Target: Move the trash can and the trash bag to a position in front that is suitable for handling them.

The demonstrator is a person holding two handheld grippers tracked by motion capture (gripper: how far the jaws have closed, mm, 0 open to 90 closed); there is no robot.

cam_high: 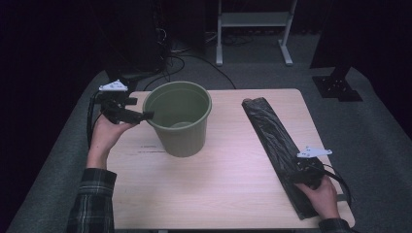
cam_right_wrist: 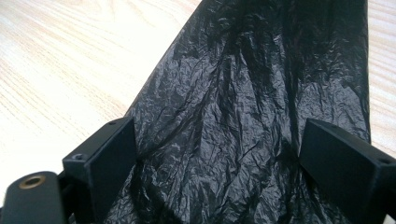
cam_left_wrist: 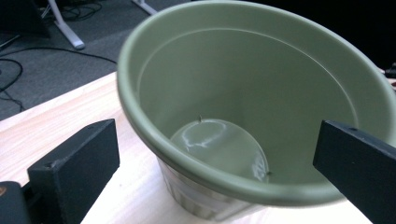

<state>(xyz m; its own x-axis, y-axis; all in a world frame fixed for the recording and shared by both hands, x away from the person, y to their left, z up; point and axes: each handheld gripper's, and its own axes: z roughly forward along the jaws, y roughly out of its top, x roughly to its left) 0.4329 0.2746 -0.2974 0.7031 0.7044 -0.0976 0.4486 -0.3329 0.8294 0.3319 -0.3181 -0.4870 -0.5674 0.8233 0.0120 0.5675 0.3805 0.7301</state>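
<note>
The left hand-held gripper is held with jaws apart at the rim of the green bucket, gripping nothing. The right hand-held gripper is spread open over the black plastic bag, which lies flat on the counter.

One green bucket stands left of centre on the single surface. One black plastic bag lies at the right. Two grippers: left gripper, right gripper.
</note>
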